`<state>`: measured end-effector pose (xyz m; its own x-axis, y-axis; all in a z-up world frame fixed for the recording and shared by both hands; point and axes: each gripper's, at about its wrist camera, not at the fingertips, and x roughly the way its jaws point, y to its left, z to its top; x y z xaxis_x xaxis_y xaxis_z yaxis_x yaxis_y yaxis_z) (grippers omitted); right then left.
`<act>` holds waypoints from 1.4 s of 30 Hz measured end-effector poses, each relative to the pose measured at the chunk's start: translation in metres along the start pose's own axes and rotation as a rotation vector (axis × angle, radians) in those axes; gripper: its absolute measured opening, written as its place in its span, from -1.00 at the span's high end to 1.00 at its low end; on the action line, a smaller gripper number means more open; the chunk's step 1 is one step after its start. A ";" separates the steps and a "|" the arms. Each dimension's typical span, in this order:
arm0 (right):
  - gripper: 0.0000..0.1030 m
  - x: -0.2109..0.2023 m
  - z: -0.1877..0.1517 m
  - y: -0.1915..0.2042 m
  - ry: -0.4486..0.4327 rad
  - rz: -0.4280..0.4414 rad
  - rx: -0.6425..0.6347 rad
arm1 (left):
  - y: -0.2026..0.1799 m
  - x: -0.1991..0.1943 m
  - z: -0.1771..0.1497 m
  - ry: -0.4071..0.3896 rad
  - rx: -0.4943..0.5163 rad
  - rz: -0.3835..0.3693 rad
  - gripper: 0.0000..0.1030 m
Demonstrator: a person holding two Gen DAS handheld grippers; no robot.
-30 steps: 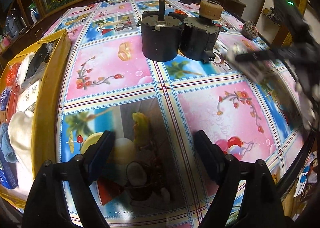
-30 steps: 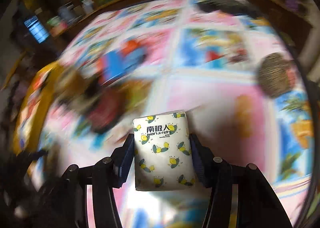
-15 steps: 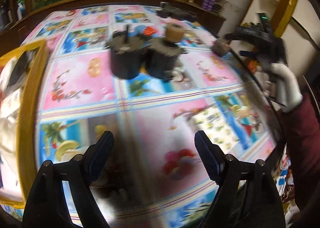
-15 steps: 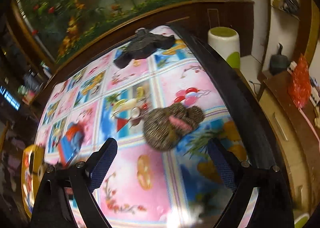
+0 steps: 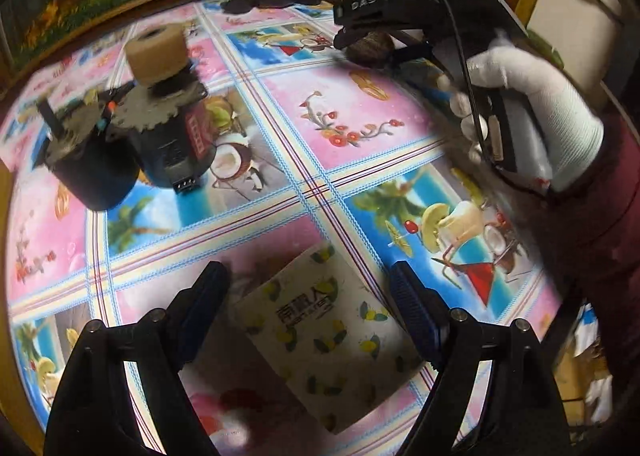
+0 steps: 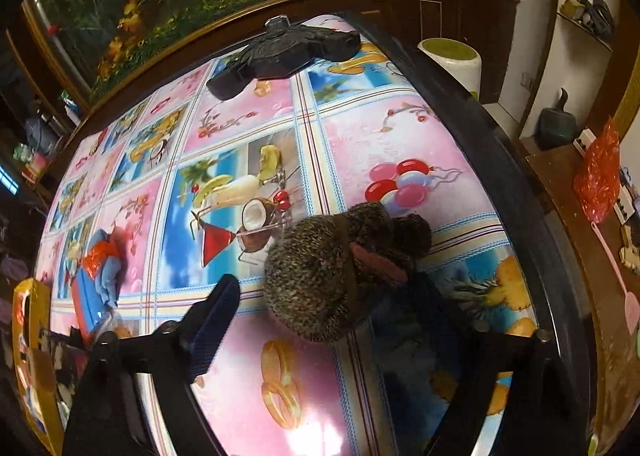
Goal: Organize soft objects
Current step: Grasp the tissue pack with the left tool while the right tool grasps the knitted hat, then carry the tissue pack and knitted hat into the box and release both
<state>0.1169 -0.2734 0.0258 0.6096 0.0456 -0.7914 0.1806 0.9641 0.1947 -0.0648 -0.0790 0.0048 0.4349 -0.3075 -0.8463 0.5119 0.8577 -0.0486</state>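
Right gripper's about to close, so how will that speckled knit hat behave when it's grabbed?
The knit hat lies slumped in a lumpy heap, so it will probably squash and hang limp. Its fuzzy yarn looks grippy, unlikely to slip. The right gripper is closing around it; a pinch may catch only a fold.

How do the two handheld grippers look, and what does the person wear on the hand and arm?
The left gripper has a black angular frame with visible screws and two fingers lined with dark blue ribbed pads. The right gripper is black too, marked "DAS" in white, with a thin black cable and a green light. The hand wears a white knit glove below a dark red sleeve.
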 end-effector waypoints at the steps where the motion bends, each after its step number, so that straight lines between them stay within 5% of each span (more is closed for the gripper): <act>1: -0.28 -0.002 -0.002 0.001 -0.002 -0.005 -0.015 | -0.002 0.000 -0.002 -0.007 0.013 0.016 -0.56; 2: -0.17 -0.005 -0.005 0.000 -0.002 0.000 -0.028 | -0.004 -0.003 -0.004 -0.018 0.026 0.027 -0.36; 5: 0.15 -0.014 -0.014 -0.002 0.007 0.058 -0.029 | 0.004 -0.010 -0.005 -0.015 -0.019 -0.021 -0.22; 21: 0.15 -0.104 -0.085 0.007 -0.057 0.209 -0.068 | 0.049 -0.093 -0.054 -0.160 -0.199 -0.135 -0.23; 28: 0.15 -0.133 -0.106 0.063 -0.063 0.291 -0.191 | 0.089 -0.132 -0.084 -0.247 -0.308 -0.106 -0.23; 42: 0.14 -0.133 -0.140 0.229 0.030 0.474 -0.492 | 0.251 -0.190 -0.170 -0.354 -0.685 0.086 -0.23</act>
<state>-0.0311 -0.0217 0.0943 0.5129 0.4928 -0.7029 -0.4768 0.8445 0.2441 -0.1448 0.2648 0.0635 0.7224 -0.2429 -0.6474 -0.0564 0.9124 -0.4053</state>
